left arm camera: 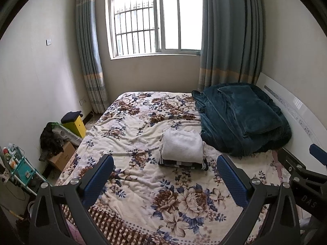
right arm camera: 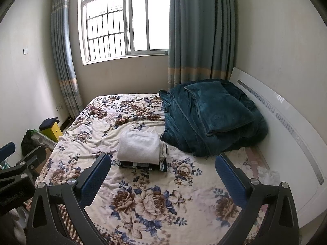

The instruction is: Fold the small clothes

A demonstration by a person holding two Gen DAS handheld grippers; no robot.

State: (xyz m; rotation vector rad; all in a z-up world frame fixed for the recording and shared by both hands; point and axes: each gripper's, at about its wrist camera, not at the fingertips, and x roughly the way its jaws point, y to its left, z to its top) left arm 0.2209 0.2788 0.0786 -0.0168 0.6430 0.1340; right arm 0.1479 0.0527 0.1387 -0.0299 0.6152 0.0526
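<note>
Left wrist view puts the stack of folded clothes just right of centre in the frame, ahead of the left gripper and beyond its fingertips, apart from them. In the right wrist view the same stack sits left of centre, ahead of the right gripper. So the pile lies between the two tools, about equally near each, its long axis running left to right across both frames. Both sets of tongs stand wide and hold nothing — ribbed blue pads on black arms. A white, fuzzy, towel-like piece tops the stack, over darker striped pieces with crisp edges. It rests on a soft, rumpled floral blanket, just beside a plush teal bedding heap — limp cloth throughout, likely to sag when lifted.
</note>
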